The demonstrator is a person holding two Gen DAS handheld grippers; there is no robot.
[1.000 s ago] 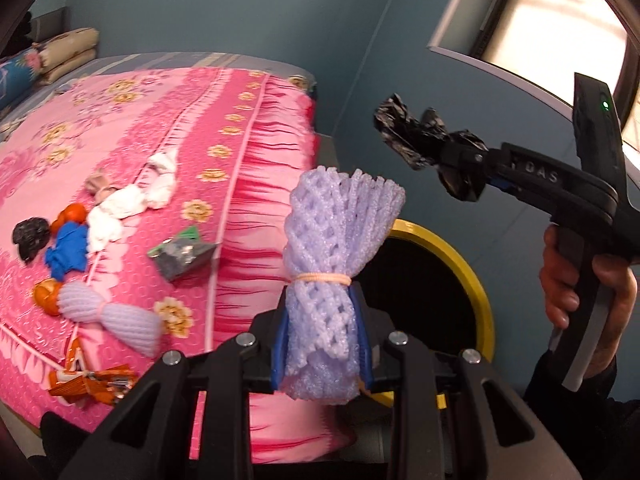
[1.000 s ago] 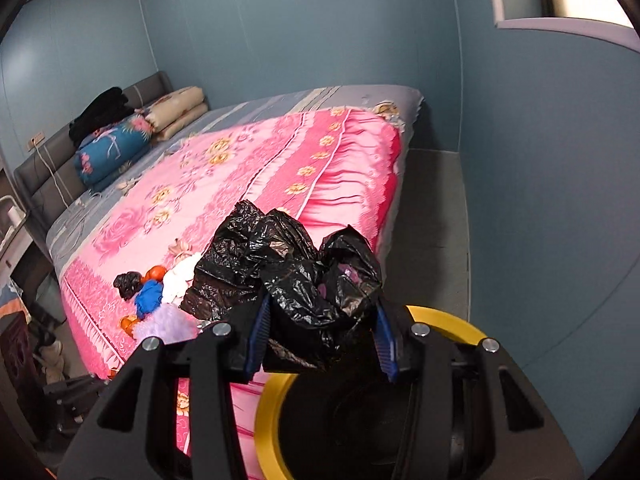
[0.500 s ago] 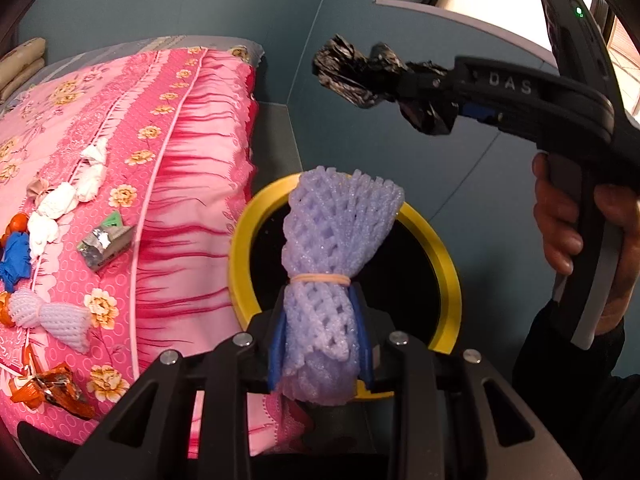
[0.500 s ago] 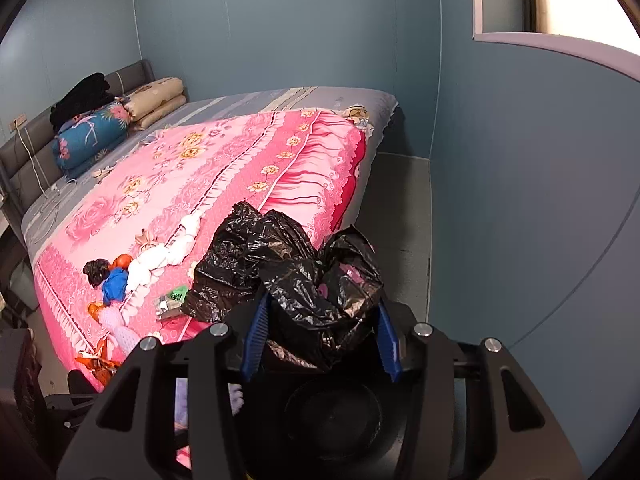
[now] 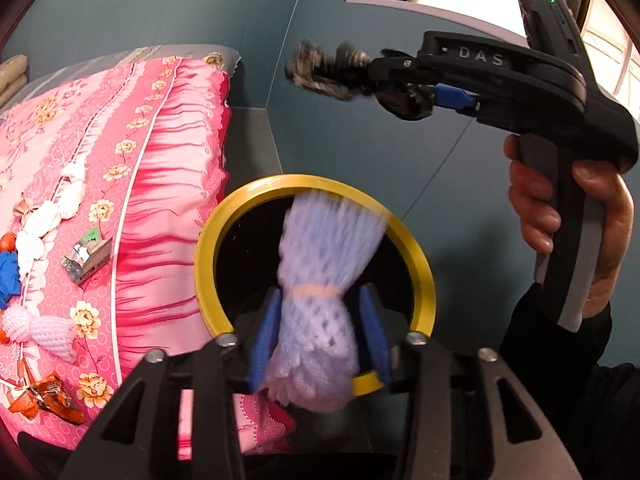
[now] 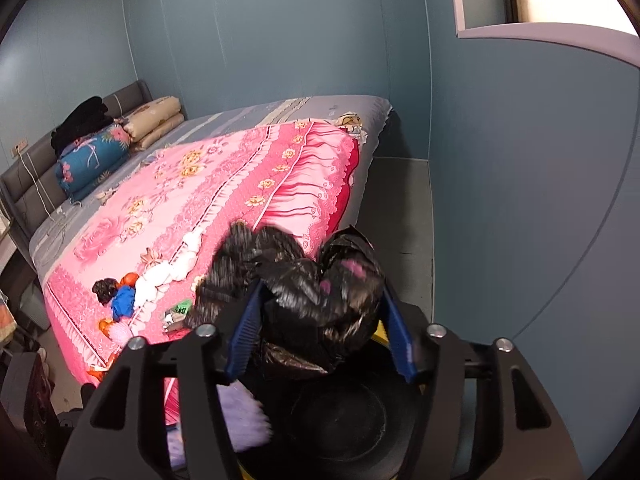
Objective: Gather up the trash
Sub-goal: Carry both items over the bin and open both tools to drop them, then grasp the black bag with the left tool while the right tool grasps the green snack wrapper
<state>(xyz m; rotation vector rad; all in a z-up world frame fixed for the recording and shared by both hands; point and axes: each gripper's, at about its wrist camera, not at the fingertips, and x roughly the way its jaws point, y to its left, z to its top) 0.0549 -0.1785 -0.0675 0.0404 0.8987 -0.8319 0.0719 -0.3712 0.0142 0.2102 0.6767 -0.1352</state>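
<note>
A lavender foam net (image 5: 320, 280) tied with a rubber band sits blurred between the blue pads of my left gripper (image 5: 318, 320). The jaws are opening, with gaps on both sides of the net. Right below it is the black bin with a yellow rim (image 5: 420, 264). A crumpled black plastic bag (image 6: 312, 280) lies blurred between the widening jaws of my right gripper (image 6: 320, 320), whose pads stand apart from it. In the left wrist view the right gripper (image 5: 380, 80), held by a hand, hovers above the bin with the bag (image 5: 324, 68) at its tip.
The bed with a pink flowered cover (image 5: 120, 160) stands left of the bin. On it lie white tissues (image 5: 52, 216), a foil carton (image 5: 86, 258), a blue scrap (image 5: 8, 276), another foam net (image 5: 40, 328) and an orange wrapper (image 5: 40, 396). A blue wall rises behind the bin.
Both grippers have moved over the bin and their jaws have widened. The foam net and the black bag, gripped firmly before, are now blurred and loose between the pads.
</note>
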